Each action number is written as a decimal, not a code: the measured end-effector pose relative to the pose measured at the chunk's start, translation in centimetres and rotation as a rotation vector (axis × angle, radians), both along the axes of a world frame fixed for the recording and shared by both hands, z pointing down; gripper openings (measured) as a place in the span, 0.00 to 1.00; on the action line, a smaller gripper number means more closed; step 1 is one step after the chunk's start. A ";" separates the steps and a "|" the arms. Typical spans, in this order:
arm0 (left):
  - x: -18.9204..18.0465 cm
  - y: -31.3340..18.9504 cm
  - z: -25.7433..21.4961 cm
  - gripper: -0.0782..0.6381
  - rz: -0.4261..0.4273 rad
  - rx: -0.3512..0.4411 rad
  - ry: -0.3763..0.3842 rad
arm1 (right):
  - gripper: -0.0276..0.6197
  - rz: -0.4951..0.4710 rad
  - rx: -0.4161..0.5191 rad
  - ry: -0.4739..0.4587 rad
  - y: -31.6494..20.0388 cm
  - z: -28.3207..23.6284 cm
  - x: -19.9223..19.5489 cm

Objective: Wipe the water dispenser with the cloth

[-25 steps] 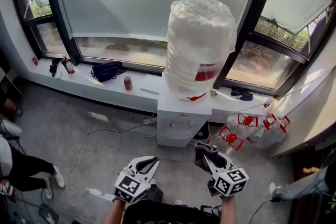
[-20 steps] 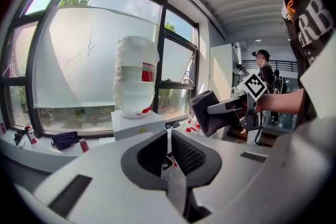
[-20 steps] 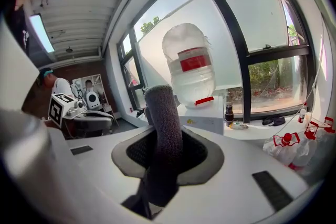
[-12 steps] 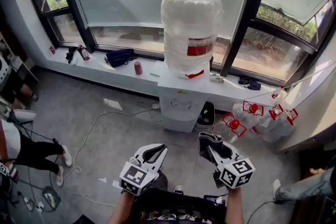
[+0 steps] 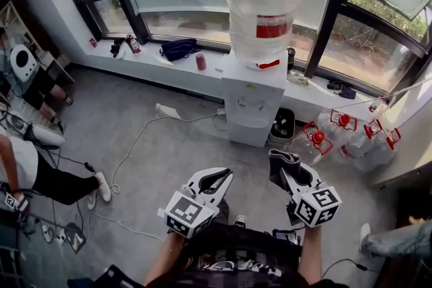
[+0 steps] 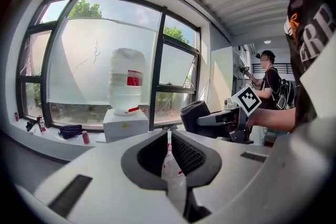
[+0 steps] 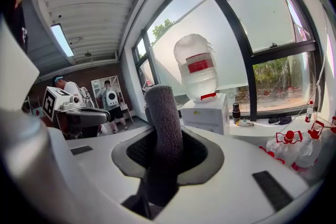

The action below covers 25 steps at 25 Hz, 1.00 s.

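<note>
The water dispenser (image 5: pixel 253 108) is a white box against the window sill, topped by a plastic-wrapped bottle (image 5: pixel 262 3) with a red band. It stands some way ahead of both grippers across the grey floor. My right gripper (image 5: pixel 291 179) is shut on a dark grey cloth (image 5: pixel 283 166), whose rolled end sticks up beyond the jaws. In the right gripper view the cloth (image 7: pixel 164 123) rises before the dispenser (image 7: pixel 207 113). My left gripper (image 5: pixel 217 179) is shut with nothing in it. The left gripper view shows the dispenser (image 6: pixel 125 124) ahead at left.
Several water bottles with red caps (image 5: pixel 344 135) lie on the floor right of the dispenser, beside a black bin (image 5: pixel 283 125). A dark bag (image 5: pixel 179 48) and a red can (image 5: pixel 200 62) sit on the sill. A white cable (image 5: pixel 135 145) crosses the floor. A person (image 5: pixel 40 172) stands at left.
The view has pulled back and swung: the dispenser looks smaller and farther away. Both grippers sit slightly more to the right. The right still holds the cloth; the left is still shut.
</note>
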<state>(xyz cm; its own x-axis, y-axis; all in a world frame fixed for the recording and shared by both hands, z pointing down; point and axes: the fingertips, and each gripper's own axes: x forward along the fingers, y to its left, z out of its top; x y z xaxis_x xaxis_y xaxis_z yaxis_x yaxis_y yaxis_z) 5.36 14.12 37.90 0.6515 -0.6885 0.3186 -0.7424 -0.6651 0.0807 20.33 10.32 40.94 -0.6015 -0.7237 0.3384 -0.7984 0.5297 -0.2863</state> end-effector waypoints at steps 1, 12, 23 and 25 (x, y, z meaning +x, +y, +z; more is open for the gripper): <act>0.1 0.4 0.0 0.14 -0.001 0.001 -0.001 | 0.22 -0.004 0.001 0.001 0.4 0.0 0.1; 1.3 3.7 -0.2 0.14 0.008 0.014 -0.002 | 0.22 -0.012 0.025 0.008 2.9 -0.4 0.9; 1.7 5.7 0.0 0.14 0.010 0.012 0.000 | 0.22 -0.006 0.025 0.023 4.7 -0.3 1.7; 1.7 5.8 0.0 0.14 0.010 0.015 -0.001 | 0.22 -0.005 0.031 0.028 4.6 -0.4 2.0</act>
